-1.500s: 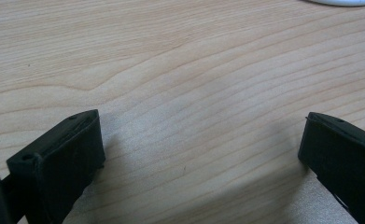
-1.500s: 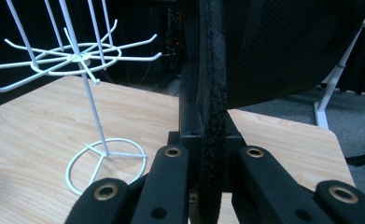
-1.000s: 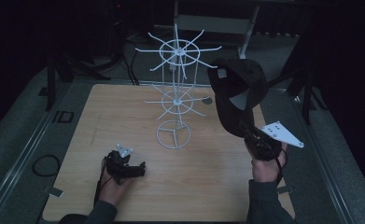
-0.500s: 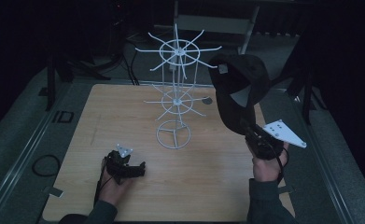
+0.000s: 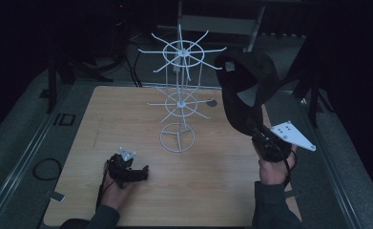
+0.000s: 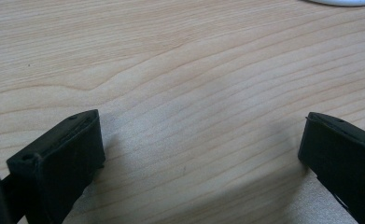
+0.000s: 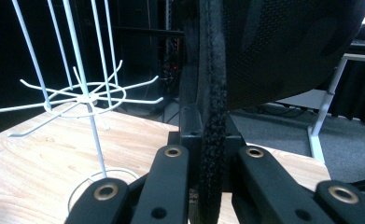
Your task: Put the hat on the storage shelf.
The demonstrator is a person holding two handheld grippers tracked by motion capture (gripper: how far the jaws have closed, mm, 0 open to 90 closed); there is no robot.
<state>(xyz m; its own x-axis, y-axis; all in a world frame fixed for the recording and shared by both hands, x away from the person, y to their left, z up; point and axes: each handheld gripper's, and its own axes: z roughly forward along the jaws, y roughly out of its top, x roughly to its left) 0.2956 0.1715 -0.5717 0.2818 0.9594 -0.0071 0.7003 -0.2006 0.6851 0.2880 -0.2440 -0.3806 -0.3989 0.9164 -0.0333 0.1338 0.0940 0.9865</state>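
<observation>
A white wire display rack (image 5: 179, 95) with two tiers of radiating hooks stands at the middle of the wooden table (image 5: 127, 114). A black cap (image 5: 245, 88) hangs in the air right of the rack, level with its upper tier. My right gripper (image 5: 263, 138) is shut on the cap's brim from below. In the right gripper view the cap's edge (image 7: 212, 116) runs up between the jaws, and the rack (image 7: 84, 98) stands to the left. My left gripper (image 5: 139, 172) rests open on the table at the front left. Its jaws stand wide over bare wood (image 6: 194, 107).
The rack's ring base (image 5: 177, 138) sits on the table between the two hands. A grey ledge (image 5: 26, 138) runs around the table. A cable loop (image 5: 47, 168) lies on the left ledge. Dark stands and a white frame (image 5: 222, 21) are behind the table.
The right gripper has carried the cap slightly to the right and a little lower. The left gripper has not moved.
</observation>
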